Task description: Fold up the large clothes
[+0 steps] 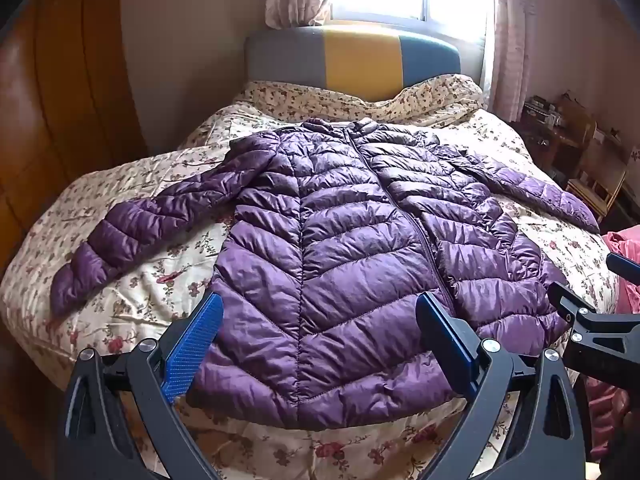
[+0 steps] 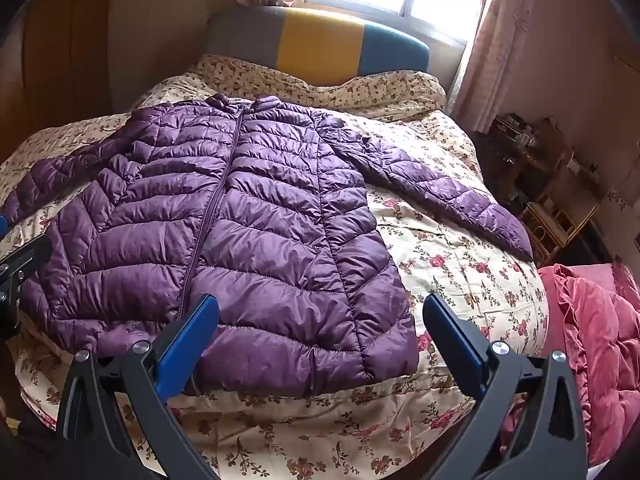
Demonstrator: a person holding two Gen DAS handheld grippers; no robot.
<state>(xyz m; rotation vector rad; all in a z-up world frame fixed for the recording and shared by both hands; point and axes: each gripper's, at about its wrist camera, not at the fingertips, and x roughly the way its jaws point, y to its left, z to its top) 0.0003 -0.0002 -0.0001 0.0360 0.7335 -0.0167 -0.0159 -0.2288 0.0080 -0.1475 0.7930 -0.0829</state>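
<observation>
Purple puffer jacket [image 1: 340, 240] lies flat and zipped, front up, on the floral quilt [image 1: 132, 280] of the bed, collar toward the striped headboard [image 1: 352, 56] and hem toward the cameras, both sleeves spread out to the sides. Going left to right, the left sleeve [image 1: 132, 232] reaches out over the quilt. The left gripper [image 1: 320, 320] hangs above the hem's left part, jaws wide apart with nothing between the blue pads but the jacket surface below them. The right gripper [image 2: 320, 320] hovers over the hem's right corner, likewise spread wide and holding nothing. The right sleeve [image 2: 448, 192] angles toward the bed's edge. Beyond it lies a crumpled pink blanket [image 2: 592, 340], cut off by the frame. The shelves by the wall at the far right are dark and hard to make out.
</observation>
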